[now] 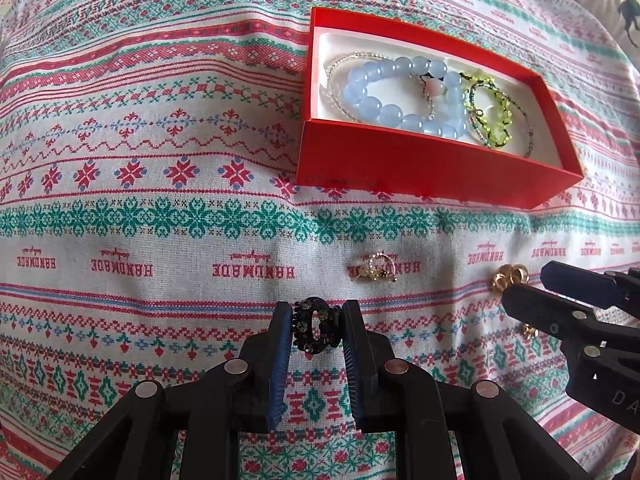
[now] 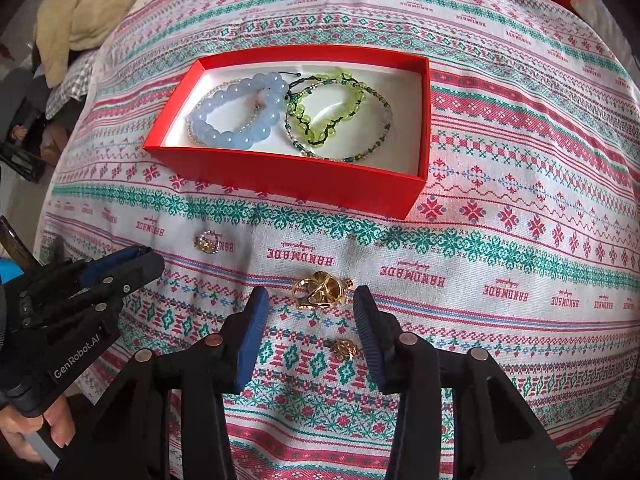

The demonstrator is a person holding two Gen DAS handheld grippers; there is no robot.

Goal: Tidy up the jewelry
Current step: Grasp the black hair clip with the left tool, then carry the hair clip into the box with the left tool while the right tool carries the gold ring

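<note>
A patterned red-and-green tablecloth (image 2: 500, 184) lies in daylight, with a cream blanket (image 2: 100, 4) heaped beyond its far-left edge.

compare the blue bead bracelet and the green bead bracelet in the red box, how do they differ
The pale blue round-bead bracelet has large, smooth, closely packed beads; the lime green bead bracelet has smaller beads strung on dark cord. The blue bracelet lies at the box's left end in the right wrist view, the green one to its right. Both rest inside the open red cardboard box.
</note>
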